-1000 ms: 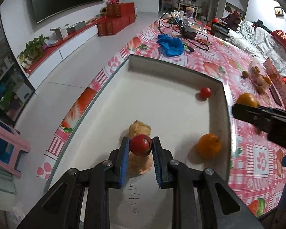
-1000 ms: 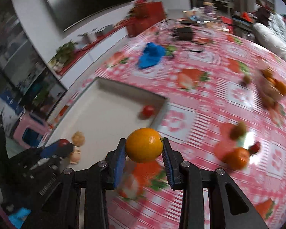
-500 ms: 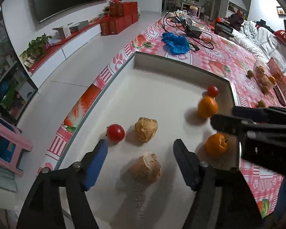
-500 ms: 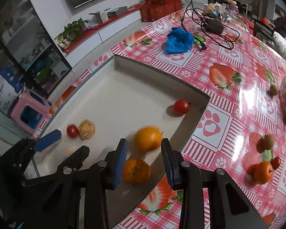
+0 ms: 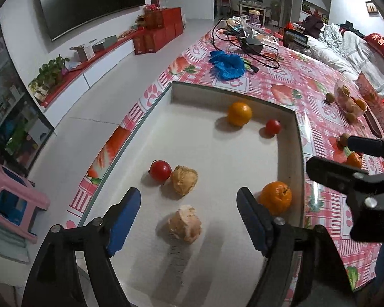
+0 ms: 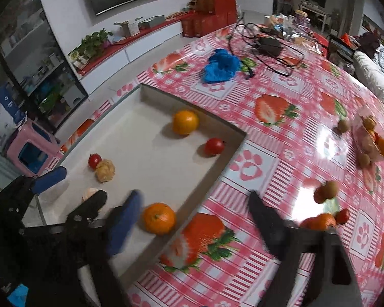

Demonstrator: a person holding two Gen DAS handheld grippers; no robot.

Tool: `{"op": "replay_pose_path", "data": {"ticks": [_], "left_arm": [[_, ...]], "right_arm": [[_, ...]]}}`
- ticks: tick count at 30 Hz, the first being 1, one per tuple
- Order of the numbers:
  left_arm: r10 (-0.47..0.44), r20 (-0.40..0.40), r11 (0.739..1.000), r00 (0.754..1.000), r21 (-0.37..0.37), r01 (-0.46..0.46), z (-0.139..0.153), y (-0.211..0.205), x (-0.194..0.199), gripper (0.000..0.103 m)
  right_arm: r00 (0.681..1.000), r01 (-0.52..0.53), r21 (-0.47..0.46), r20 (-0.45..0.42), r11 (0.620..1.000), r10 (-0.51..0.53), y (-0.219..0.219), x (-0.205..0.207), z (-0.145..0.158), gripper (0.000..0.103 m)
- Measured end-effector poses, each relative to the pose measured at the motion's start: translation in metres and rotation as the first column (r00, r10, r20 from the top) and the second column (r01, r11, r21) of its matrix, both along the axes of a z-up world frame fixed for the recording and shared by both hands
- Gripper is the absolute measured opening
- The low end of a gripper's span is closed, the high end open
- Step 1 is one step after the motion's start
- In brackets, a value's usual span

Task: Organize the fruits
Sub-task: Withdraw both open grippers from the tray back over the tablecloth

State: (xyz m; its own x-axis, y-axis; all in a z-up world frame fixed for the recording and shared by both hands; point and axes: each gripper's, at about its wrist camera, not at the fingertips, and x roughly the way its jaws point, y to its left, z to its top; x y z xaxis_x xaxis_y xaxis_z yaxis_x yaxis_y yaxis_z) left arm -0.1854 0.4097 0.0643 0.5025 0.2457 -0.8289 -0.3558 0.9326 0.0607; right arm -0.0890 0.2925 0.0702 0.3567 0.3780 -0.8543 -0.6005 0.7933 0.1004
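Note:
A grey tray on the table edge holds two oranges, two red tomatoes and two tan wrinkled fruits. My left gripper is open and empty above the tray's near end, over the nearer tan fruit. My right gripper is open and empty over the tray's right rim, near one orange. The far orange lies by a tomato.
Loose fruit lies on the red strawberry tablecloth to the right: an orange, small brown fruits and a clear bag of fruit. A blue cloth and black cables lie beyond the tray. The floor drops off left.
My left gripper opened and let the tomato go into the tray, then pulled back. My right gripper opened and dropped its orange into the tray; the orange rolled to the far end.

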Motion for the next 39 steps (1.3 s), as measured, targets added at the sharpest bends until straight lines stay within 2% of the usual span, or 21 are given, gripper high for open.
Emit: {"op": "replay_pose_path", "data": {"ticks": [13, 16, 19, 23, 25, 29, 31, 35, 39], "left_arm": [[-0.085, -0.016, 0.994, 0.996, 0.063, 0.086, 0.015, -0.052, 0.018, 0.081], [-0.111, -0.022, 0.992, 0.994, 0.051, 0.112, 0.019, -0.066, 0.026, 0.081], [-0.169, -0.017, 0.985, 0.986, 0.021, 0.169, 0.026, -0.088, 0.039, 0.081], [-0.246, -0.016, 0.968, 0.969, 0.04, 0.246, 0.03, -0.124, 0.057, 0.081], [-0.275, -0.016, 0.961, 0.961, 0.028, 0.275, 0.027, -0.141, 0.069, 0.081], [-0.323, -0.048, 0.946, 0.945, -0.015, 0.323, 0.011, -0.168, 0.089, 0.081], [-0.348, -0.072, 0.937, 0.935, -0.023, 0.347, 0.0, -0.183, 0.099, 0.081], [-0.387, -0.087, 0.922, 0.918, -0.031, 0.386, -0.014, -0.207, 0.11, 0.081], [-0.403, -0.077, 0.915, 0.912, -0.037, 0.401, -0.019, -0.224, 0.123, 0.081]], "right_arm": [[0.995, 0.1, 0.039, -0.026, 0.994, -0.099, -0.068, 0.01, -0.004, 0.103], [0.987, 0.155, 0.053, -0.043, 0.987, -0.152, -0.097, 0.017, -0.009, 0.103], [0.97, 0.238, 0.059, -0.072, 0.97, -0.233, -0.136, 0.025, -0.02, 0.103], [0.927, 0.367, 0.029, -0.1, 0.93, -0.363, -0.193, 0.031, -0.037, 0.103], [0.893, 0.442, -0.008, -0.088, 0.897, -0.441, -0.227, 0.03, -0.047, 0.103], [0.857, 0.508, -0.069, -0.058, 0.859, -0.512, -0.271, 0.022, -0.063, 0.103], [0.855, 0.518, -0.1, 0.022, 0.85, -0.518, -0.285, 0.013, -0.066, 0.103], [0.864, 0.501, -0.06, 0.092, 0.863, -0.495, -0.292, -0.003, -0.067, 0.103], [0.86, 0.504, -0.042, 0.109, 0.863, -0.498, -0.292, -0.005, -0.067, 0.103]]}}
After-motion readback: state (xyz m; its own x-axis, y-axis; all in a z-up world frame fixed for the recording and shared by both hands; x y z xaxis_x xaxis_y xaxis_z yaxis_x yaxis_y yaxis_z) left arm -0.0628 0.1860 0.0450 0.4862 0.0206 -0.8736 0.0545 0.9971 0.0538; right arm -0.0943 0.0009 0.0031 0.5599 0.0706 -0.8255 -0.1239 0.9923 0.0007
